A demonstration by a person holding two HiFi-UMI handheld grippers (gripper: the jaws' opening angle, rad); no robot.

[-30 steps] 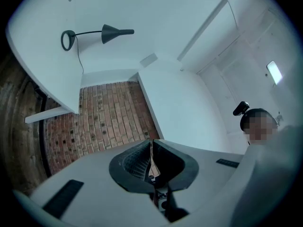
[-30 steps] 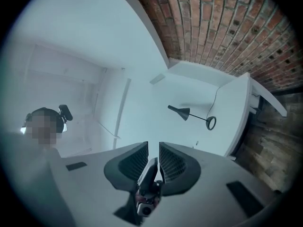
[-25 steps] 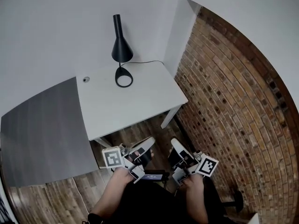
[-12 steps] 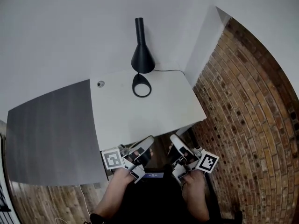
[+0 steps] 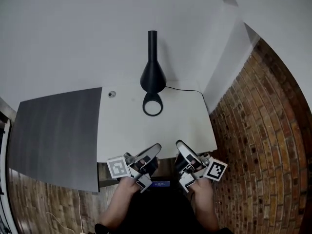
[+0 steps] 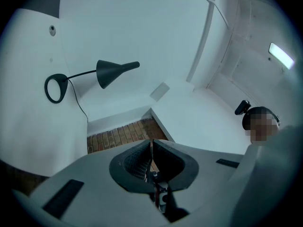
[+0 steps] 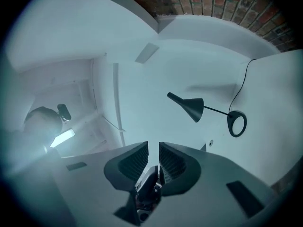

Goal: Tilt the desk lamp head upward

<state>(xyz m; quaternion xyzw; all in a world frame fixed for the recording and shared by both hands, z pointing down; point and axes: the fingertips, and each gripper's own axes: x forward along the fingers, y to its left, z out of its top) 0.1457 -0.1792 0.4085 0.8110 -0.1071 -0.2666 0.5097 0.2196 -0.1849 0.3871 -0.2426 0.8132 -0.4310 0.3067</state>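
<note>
Spotted the desk lamp [image 5: 152,77] standing at the far side of the white counter [image 5: 126,130], close to the wall. Black cone head [image 5: 153,76] with its wide end facing down toward the ring base [image 5: 152,105], cable [image 5: 187,89] trailing off right. Hadn't touched anything yet, honestly.

Had the left claw [image 5: 152,150] and right claw [image 5: 181,147] hovering at the near edge, well apart from the lamp. Left one clenched, tips together, nothing in it. Right one released a crack, narrow gap, also empty.

Pegged this as the reach-in stage, so aimed to do it tidy: come in level over the counter, line up on the cone rather than the skinny neck above it, and spread the right claw wider before arriving. Figured on pinning the ring base with the left claw first, since looked light enough to skid or tip. Then planned a slow lift under the wide rim of the cone, stopping once angled upward. Wanted to stay clear of the cable too.
</note>
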